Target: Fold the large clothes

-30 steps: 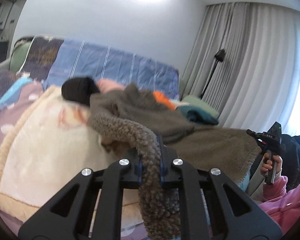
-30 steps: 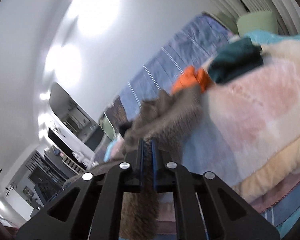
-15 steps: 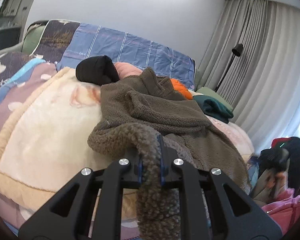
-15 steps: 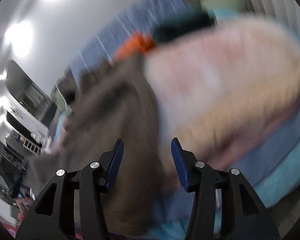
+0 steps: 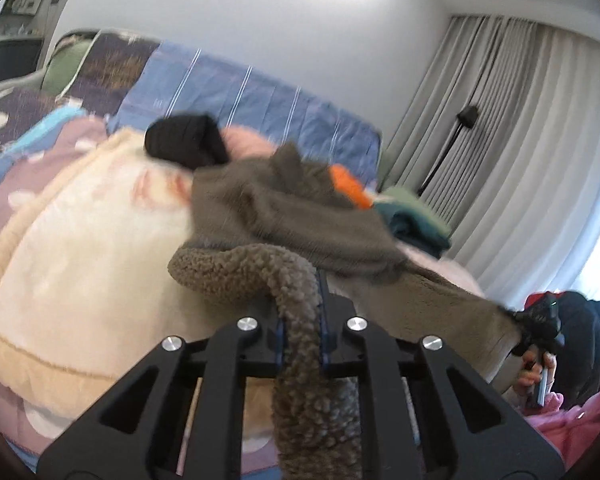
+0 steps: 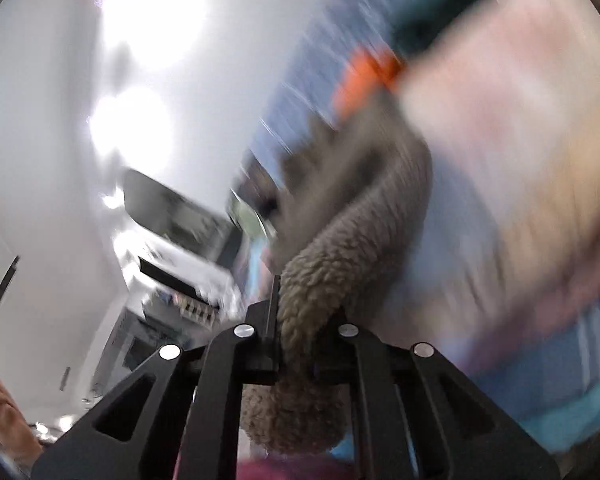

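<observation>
A large grey-brown fleece garment (image 5: 284,216) lies bunched on the cream blanket (image 5: 80,256) of a bed. My left gripper (image 5: 302,304) is shut on a curly strip of its edge, which hangs down between the fingers. In the left wrist view my right gripper (image 5: 540,322) sits at the far right, clamped on the opposite corner of the fleece, with a hand below it. The blurred right wrist view shows my right gripper (image 6: 296,312) shut on a thick roll of the same fleece garment (image 6: 352,224).
A black garment (image 5: 184,142), an orange item (image 5: 350,186) and a dark teal folded cloth (image 5: 418,226) lie at the far side of the bed. A blue striped cover (image 5: 252,96) stands behind. Grey curtains (image 5: 512,152) and a floor lamp (image 5: 456,136) are at right. Pink clothing (image 5: 572,416) lies bottom right.
The right gripper opened half a second ago and has shut again on the fleece edge, lower than before. The left gripper kept its hold while the garment stretched out towards the right.
</observation>
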`<state>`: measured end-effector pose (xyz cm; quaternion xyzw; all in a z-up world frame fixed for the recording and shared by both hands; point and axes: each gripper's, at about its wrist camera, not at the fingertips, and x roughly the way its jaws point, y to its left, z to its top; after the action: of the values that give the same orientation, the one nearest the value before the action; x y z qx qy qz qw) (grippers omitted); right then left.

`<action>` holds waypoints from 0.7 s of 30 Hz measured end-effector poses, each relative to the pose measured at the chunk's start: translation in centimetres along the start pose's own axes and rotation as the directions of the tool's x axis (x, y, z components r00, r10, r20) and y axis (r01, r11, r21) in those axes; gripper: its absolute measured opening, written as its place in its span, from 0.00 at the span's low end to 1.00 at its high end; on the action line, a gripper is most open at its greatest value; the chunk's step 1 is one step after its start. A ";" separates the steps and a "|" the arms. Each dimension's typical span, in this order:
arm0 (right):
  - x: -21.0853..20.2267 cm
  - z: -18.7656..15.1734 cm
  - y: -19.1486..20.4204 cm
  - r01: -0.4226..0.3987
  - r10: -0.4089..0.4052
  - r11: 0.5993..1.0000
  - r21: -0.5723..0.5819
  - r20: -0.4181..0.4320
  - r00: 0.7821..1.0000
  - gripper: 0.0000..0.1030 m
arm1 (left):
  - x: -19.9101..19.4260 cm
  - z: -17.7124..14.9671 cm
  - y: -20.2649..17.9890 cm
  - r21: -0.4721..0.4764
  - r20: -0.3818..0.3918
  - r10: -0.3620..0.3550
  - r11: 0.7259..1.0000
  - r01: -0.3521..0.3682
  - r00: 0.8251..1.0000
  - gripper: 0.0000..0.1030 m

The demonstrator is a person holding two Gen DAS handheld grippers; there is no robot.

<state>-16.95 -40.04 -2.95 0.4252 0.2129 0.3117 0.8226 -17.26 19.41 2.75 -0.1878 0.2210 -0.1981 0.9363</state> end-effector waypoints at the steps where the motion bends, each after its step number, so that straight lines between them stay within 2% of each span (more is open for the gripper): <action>1: -0.8 1.1 1.8 -0.029 0.031 0.999 -0.040 0.048 0.998 0.10 | -0.6 0.5 -0.6 0.000 0.026 -0.024 1.000 0.024 0.999 0.11; 4: -2.2 2.6 5.9 -0.132 0.147 0.982 -0.135 0.108 0.983 0.10 | -2.8 1.8 -2.4 0.037 0.111 -0.054 0.998 0.050 0.992 0.11; 7: -4.1 2.7 8.8 -0.153 0.188 0.960 -0.235 0.138 0.972 0.09 | -5.7 2.5 -3.2 0.019 0.183 -0.096 0.995 0.094 0.978 0.11; 8: -4.7 2.7 9.8 -0.137 0.182 0.954 -0.267 0.150 0.972 0.09 | -6.7 2.5 -3.3 0.011 0.200 -0.096 0.995 0.096 0.975 0.12; 11: -5.8 2.1 11.5 -0.005 0.076 0.939 -0.345 0.192 0.978 0.10 | -7.8 2.3 -3.3 0.003 0.204 -0.076 0.997 0.076 0.976 0.12; 15: -4.0 2.3 8.9 0.035 0.010 0.965 -0.261 0.169 0.986 0.10 | -5.8 2.3 -2.4 -0.029 0.154 -0.056 0.998 0.061 0.986 0.12; 18: -2.7 2.9 6.8 0.076 -0.042 0.978 -0.195 0.171 0.984 0.10 | -3.4 2.6 -1.3 -0.078 0.100 -0.014 0.997 0.022 0.995 0.12; 21: -1.8 3.7 5.4 0.104 -0.073 0.979 -0.174 0.175 0.982 0.11 | -1.5 3.2 -0.1 -0.115 0.065 0.012 0.993 -0.005 0.998 0.12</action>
<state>-17.75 -40.98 3.72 0.3627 0.1323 0.2562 0.8862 -16.93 20.85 5.94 -0.2470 0.2018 -0.1748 0.9315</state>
